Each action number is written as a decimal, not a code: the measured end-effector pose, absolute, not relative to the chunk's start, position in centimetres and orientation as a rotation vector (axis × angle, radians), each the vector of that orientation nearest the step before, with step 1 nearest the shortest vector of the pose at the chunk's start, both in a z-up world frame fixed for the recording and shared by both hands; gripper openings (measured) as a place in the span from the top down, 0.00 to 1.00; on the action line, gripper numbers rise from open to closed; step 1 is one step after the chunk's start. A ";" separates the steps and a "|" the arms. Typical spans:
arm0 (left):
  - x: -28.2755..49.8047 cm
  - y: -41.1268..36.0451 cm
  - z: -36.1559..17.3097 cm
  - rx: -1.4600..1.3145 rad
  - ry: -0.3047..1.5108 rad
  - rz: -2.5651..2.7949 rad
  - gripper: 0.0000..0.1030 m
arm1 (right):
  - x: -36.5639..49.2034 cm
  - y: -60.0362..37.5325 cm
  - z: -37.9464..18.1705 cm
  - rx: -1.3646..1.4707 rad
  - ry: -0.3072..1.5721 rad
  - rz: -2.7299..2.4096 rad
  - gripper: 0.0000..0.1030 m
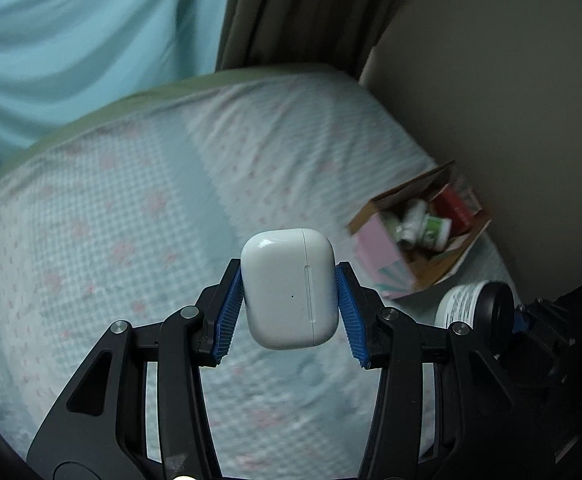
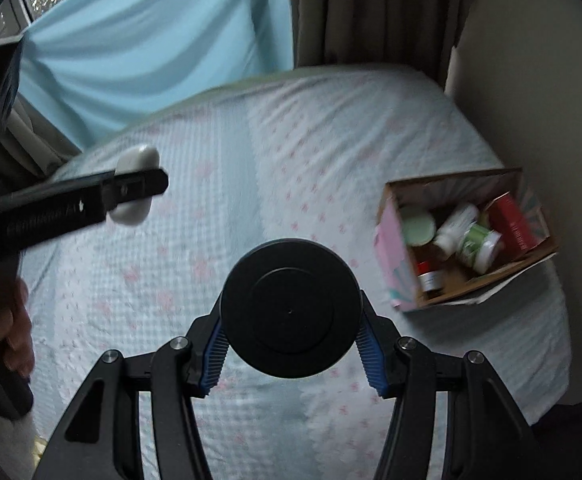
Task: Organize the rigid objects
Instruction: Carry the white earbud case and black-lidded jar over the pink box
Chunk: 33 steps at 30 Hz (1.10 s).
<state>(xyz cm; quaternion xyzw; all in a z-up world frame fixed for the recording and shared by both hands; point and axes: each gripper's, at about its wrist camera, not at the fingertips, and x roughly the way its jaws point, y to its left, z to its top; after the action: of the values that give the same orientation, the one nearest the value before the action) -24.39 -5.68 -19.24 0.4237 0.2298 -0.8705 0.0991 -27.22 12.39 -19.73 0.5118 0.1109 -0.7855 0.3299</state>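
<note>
While the left gripper [image 1: 289, 300] clamps a white earbud case [image 1: 289, 289] between its ribbed blue pads [image 1: 229, 312], held at frame centre above the bed, the right gripper [image 2: 291, 338] grips a jar by its round black lid [image 2: 291, 309], lid face toward the lens.

Left wrist view alone shows the jar [image 1: 475, 305] side-on at lower right: white printed label, black cap. Right wrist view alone shows the left gripper from the side at middle left, case [image 2: 137, 158] pale and rounded between its dark fingers, and the person's hand [image 2: 17, 332] on the handle at the left edge.

Case: glossy hard plastic, rounded corners, lid seam and a small dot on its face. Lid: matte, concentric ring.

Cardboard box [image 2: 397, 292] with pink patterned sides sits on the bed at right, near the wall; holds bottles, a green-lidded tub, a red carton.

Bedsheet [image 2: 283, 152]: pale blue check with pink floral print, slightly wrinkled. Turquoise drape upper left, brown curtain [image 2: 375, 12] top centre, beige wall [image 1: 511, 100] right.
</note>
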 end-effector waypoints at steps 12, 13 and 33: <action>-32.0 4.7 -13.5 1.160 0.741 -2.489 0.59 | -37.5 22.2 -16.0 1.320 0.246 -1.986 0.49; -33.0 5.5 -13.5 1.149 0.783 -2.474 0.59 | -39.0 23.0 -16.1 1.319 0.259 -1.969 0.49; -49.2 12.7 -24.6 1.314 0.995 -2.190 0.59 | -58.5 23.8 -26.9 1.361 0.477 -1.697 0.49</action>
<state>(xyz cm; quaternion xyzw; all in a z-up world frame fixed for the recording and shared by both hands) -49.19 12.70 -24.65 0.4699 0.3557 -0.7830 0.1989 -58.46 23.77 -26.86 0.5485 0.1924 -0.6836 0.4413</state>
